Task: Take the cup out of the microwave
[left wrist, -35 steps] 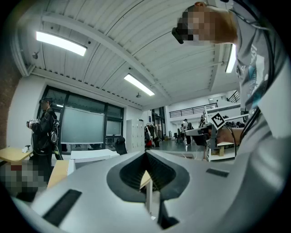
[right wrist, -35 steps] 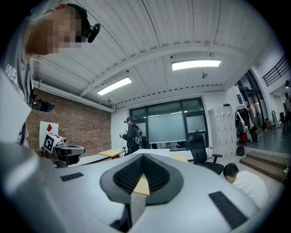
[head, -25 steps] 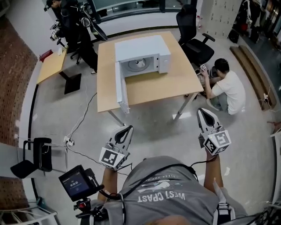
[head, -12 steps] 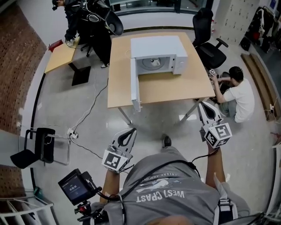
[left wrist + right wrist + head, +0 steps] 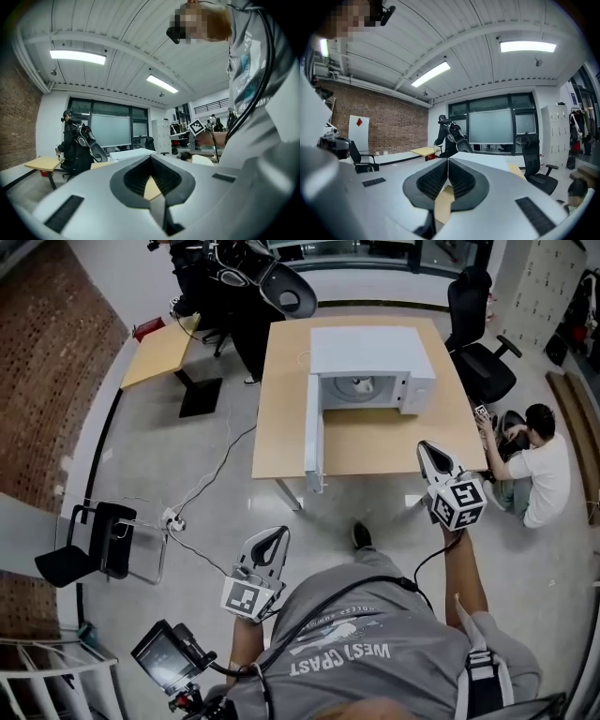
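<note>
Far ahead of my left hand-held gripper [image 5: 273, 536] and right hand-held gripper [image 5: 427, 449], the cup [image 5: 358, 385] is sitting in the open microwave [image 5: 370, 345], so I'm carrying both closed, empty.

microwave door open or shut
Open. In the head view the door stands swung out at the left side of the microwave, and the cup shows inside.

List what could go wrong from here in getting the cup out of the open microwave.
1. The microwave door juts past the front edge of the table toward the person, so a gripper or the body could knock it.
2. The left gripper and right gripper are both shut. Pushed in like that, either might topple the cup, which sits deep inside.
3. A cable trails across the floor left of the table and could trip the person.
</note>
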The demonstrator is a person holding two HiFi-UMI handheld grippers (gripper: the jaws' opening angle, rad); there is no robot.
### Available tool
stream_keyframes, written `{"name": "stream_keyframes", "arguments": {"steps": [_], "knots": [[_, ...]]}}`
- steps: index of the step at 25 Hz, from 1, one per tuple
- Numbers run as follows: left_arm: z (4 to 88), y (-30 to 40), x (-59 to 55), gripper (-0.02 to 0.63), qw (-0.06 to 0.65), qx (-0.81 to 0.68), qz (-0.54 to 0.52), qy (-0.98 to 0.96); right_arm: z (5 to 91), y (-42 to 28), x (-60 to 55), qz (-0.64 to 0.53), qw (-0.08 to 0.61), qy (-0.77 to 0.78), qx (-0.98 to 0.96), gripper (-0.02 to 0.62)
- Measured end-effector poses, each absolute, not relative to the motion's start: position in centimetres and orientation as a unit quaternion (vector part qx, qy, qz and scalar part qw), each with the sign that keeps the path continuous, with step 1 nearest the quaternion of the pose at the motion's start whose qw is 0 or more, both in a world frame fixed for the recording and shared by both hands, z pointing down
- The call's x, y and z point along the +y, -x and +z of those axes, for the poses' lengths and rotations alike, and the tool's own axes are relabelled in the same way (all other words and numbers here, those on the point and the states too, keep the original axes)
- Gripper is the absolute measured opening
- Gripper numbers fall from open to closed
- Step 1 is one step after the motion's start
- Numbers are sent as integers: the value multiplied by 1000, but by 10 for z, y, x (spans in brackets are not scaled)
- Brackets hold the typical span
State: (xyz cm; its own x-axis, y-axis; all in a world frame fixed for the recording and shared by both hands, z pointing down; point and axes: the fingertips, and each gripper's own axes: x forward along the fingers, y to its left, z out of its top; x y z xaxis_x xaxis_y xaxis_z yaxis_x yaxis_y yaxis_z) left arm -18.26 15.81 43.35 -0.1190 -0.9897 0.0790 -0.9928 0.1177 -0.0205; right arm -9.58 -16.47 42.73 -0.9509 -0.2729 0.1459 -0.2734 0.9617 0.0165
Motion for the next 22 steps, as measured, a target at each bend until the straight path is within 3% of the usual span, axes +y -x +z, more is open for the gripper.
{"name": "stream_keyframes", "arguments": {"steps": [16, 17, 19, 22], "knots": [[457, 272, 38, 43, 86, -785, 52, -612, 584, 313, -348, 3, 201, -93, -975, 15], [458, 277, 32, 43, 92, -789, 51, -606, 595, 323, -360, 4, 208, -97, -973, 26], [461, 290, 20, 43, 105, -796, 50, -594, 620, 347, -383, 9, 227, -100, -969, 107], [468, 308, 5, 43, 125, -804, 50, -579, 660, 381, -411, 12, 260, -107, -960, 118]]}}
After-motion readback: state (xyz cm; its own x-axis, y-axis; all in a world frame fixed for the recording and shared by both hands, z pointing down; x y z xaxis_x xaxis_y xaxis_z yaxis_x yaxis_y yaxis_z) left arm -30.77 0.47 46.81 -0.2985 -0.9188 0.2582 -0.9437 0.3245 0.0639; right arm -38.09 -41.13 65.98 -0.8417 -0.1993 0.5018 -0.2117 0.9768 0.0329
